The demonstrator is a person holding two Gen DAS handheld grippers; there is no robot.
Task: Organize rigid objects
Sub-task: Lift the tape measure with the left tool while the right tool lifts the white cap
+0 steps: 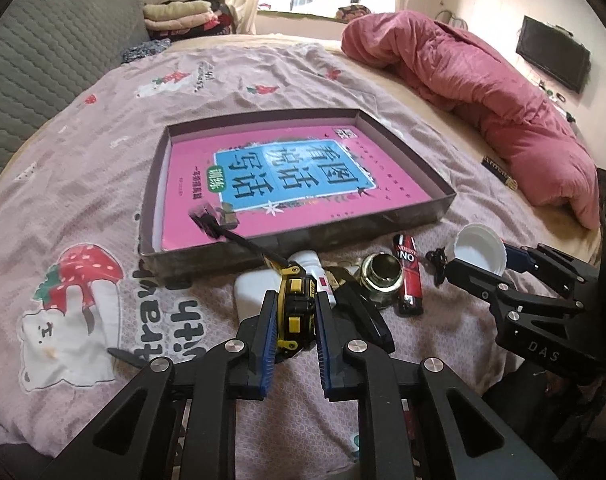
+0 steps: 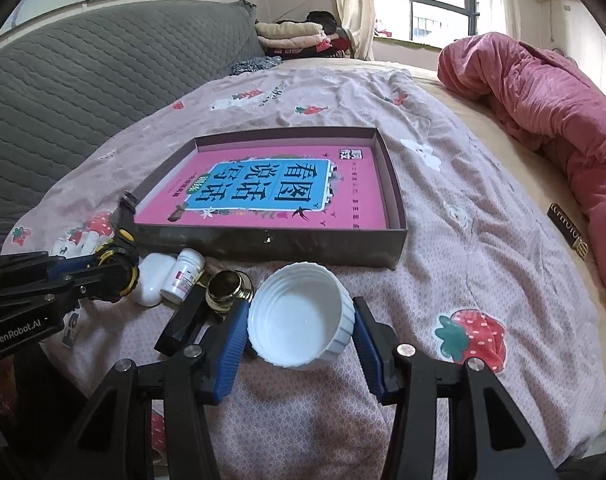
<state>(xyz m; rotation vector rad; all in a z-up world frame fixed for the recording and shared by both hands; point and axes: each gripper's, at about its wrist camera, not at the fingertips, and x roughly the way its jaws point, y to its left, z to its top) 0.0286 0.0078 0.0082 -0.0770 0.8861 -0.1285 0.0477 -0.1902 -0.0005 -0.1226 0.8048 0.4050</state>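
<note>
My left gripper is shut on a black-and-yellow tape measure, held just above the bedspread; its black strap trails over the front edge of the box. In the right wrist view the same tape measure shows at the far left in the left gripper. My right gripper has its blue pads against both sides of a white ribbed lid, hollow side up. A shallow dark box lies ahead with a pink book flat inside.
In front of the box lie a white case, a small white pill bottle, a gold-rimmed glass jar, a red-and-black lighter and a black flat bar. A pink quilt is bunched at the right.
</note>
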